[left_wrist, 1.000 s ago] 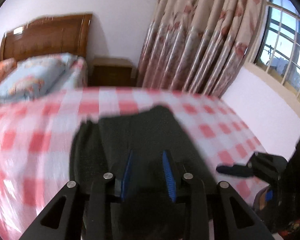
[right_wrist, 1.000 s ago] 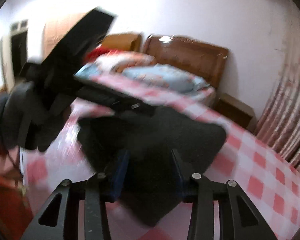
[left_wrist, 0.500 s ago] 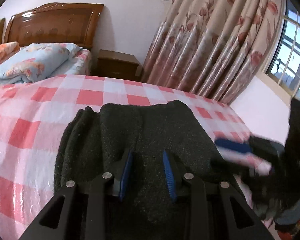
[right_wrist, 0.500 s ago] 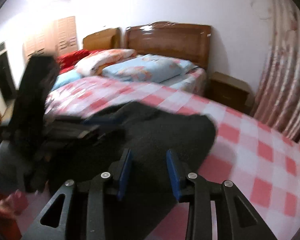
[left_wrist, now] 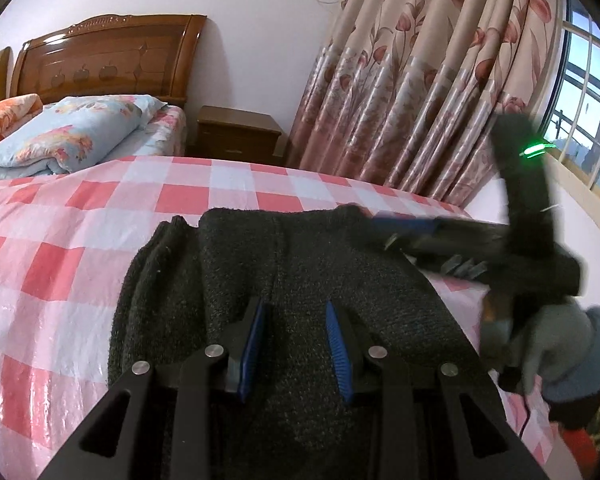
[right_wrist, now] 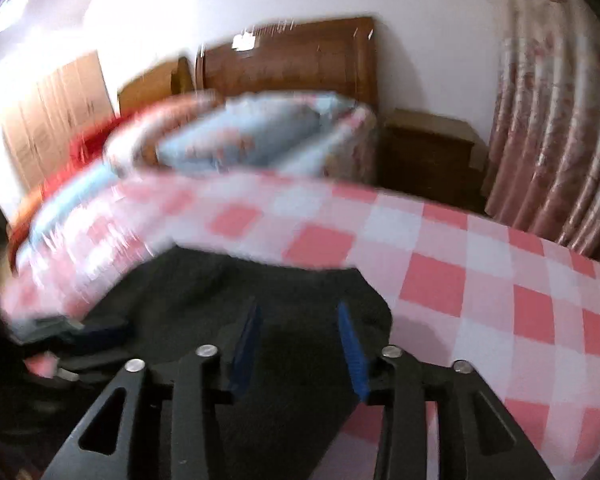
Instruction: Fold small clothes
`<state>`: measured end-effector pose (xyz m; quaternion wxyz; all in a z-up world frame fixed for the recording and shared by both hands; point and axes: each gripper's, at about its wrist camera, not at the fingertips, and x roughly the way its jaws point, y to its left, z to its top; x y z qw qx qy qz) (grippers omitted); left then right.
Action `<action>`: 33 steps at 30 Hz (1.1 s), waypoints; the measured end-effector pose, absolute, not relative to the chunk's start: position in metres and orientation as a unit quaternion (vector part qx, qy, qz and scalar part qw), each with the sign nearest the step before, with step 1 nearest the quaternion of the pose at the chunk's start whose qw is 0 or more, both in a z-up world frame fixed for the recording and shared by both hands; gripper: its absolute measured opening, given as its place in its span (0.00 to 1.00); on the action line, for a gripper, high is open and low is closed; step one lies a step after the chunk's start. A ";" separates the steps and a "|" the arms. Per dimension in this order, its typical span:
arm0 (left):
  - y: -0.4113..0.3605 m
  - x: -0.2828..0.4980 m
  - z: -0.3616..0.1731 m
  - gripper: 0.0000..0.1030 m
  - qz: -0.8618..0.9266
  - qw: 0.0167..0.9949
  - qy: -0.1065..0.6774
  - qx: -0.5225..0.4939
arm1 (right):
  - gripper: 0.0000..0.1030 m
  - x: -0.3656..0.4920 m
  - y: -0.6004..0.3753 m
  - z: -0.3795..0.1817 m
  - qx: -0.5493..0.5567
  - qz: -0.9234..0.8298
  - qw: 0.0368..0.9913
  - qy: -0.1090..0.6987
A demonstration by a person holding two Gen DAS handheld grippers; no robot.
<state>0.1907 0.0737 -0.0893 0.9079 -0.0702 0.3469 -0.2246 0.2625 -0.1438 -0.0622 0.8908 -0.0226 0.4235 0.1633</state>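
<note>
Dark knitted garment lies part-folded on the red-and-white checked cover, left gripper hovering with jaws part-open and gripping nothing, right gripper blurred, jaws opening over the cloth's edge, apparently empty; next comes pinching an edge to fold.

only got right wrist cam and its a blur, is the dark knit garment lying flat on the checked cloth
observer: mostly flat. The left wrist view shows the dark knit garment with a doubled-over layer along its left side in that picture.
operator: where is my right gripper on it
observer: the right gripper is at the garment's far right corner. Its jaws are opening, with knit showing between the pads.
operator: whats behind the gripper
observer: a gloved hand, grey, holds its handle.
</note>
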 end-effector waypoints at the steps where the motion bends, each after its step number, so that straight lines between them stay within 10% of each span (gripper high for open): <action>1: 0.073 0.190 -0.089 0.31 -0.224 0.908 0.347 -0.069 | 1.00 0.266 -0.143 -0.073 -0.030 0.169 0.879 0.446; 33: 0.088 0.137 -0.084 0.41 -0.169 0.915 0.365 -0.030 | 1.00 0.090 -0.076 -0.051 -0.146 0.161 0.910 0.354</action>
